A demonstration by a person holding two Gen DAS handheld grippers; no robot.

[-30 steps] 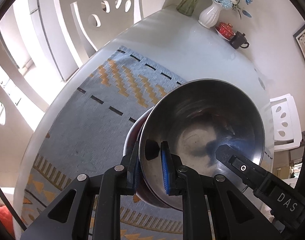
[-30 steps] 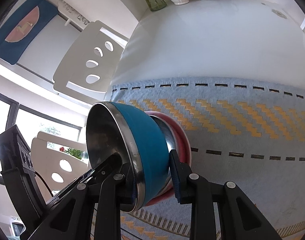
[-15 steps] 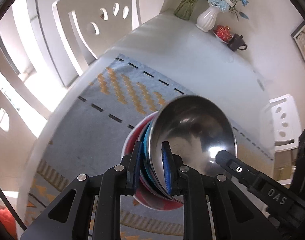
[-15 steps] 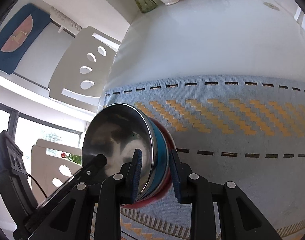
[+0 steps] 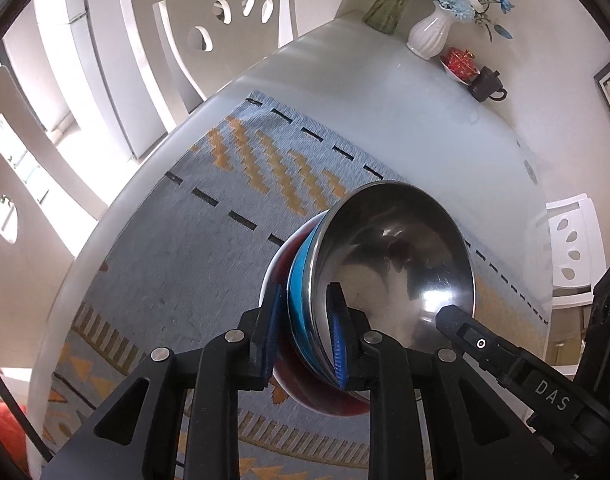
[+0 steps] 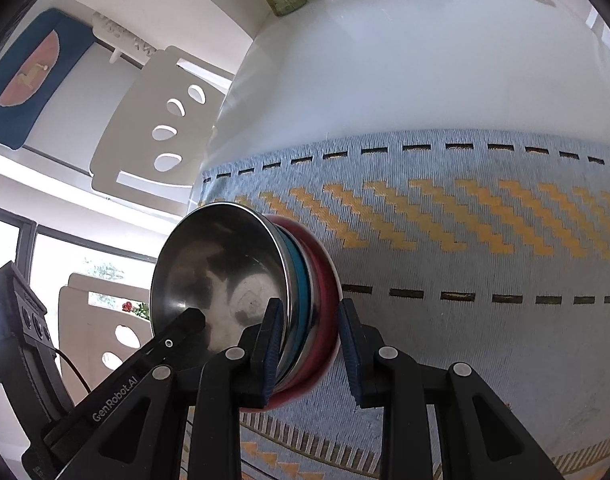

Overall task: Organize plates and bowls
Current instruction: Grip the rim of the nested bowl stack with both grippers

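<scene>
A steel bowl with a blue outside (image 5: 393, 252) (image 6: 225, 272) sits nested in a red bowl (image 5: 329, 404) (image 6: 325, 280) on the blue and yellow woven placemat (image 5: 185, 260) (image 6: 465, 320). My left gripper (image 5: 303, 292) straddles the near rim of the stack, one pad inside the steel bowl. Its jaws are opening, and a thin gap shows at the outer pad. From the opposite side my right gripper (image 6: 309, 306) clamps both rims, one pad inside the steel bowl and one against the red wall. Each view shows the other gripper's finger reaching into the bowl.
The white table (image 5: 405, 120) (image 6: 425, 60) carries a white vase of flowers (image 5: 429, 36), a glass vase (image 5: 385, 8), a red lidded cup (image 5: 459, 62) and a dark teapot (image 5: 487, 88) at its far end. White chairs (image 5: 209, 40) (image 6: 157, 128) stand around it.
The blue bowl, held tilted above the red bowl a second ago, has come down and settled inside it. The left jaws have widened a little. Both hands stayed nearly in place.
</scene>
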